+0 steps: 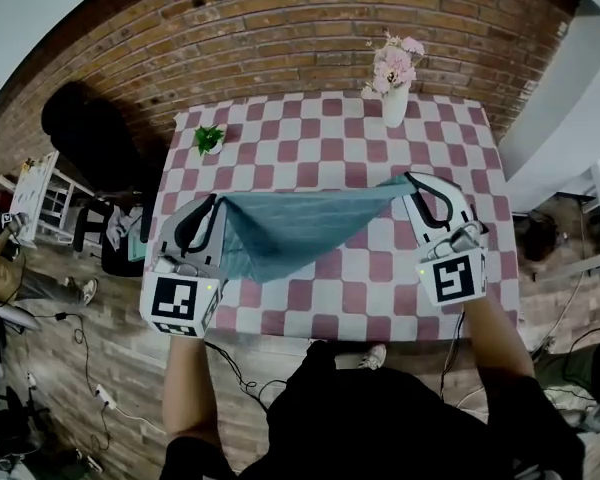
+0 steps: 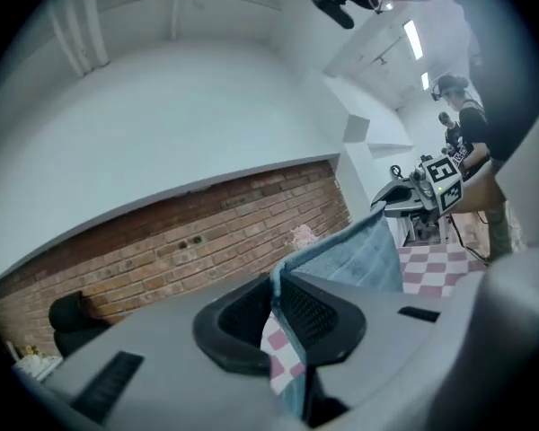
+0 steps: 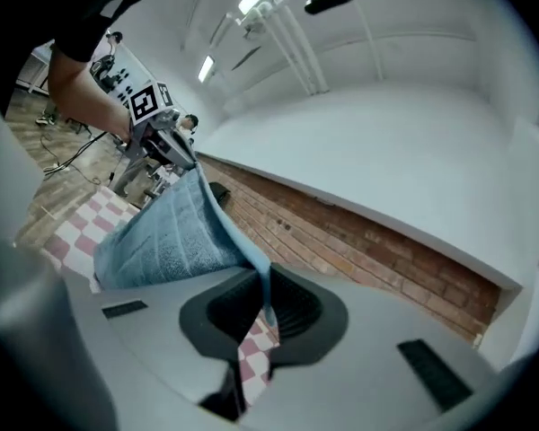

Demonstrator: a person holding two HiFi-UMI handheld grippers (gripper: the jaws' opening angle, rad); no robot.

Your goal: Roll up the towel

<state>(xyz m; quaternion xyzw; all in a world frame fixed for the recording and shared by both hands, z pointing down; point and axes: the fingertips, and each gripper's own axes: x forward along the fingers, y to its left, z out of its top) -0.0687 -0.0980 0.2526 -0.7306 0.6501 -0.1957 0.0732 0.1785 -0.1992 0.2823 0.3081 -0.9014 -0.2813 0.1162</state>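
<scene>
My left gripper [image 1: 217,201] and right gripper [image 1: 409,179] each pinch a corner of the towel [image 1: 290,230], jaws closed on it. It hangs spread between them over the table [image 1: 330,138]. No roll is started yet. I judge all the rolling remains, likely after laying it flat.

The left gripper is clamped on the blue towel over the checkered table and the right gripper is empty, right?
Not empty: the right gripper view shows the right gripper shut on the blue towel too. The left gripper is clamped on it over the checkered table, as you said.
</scene>
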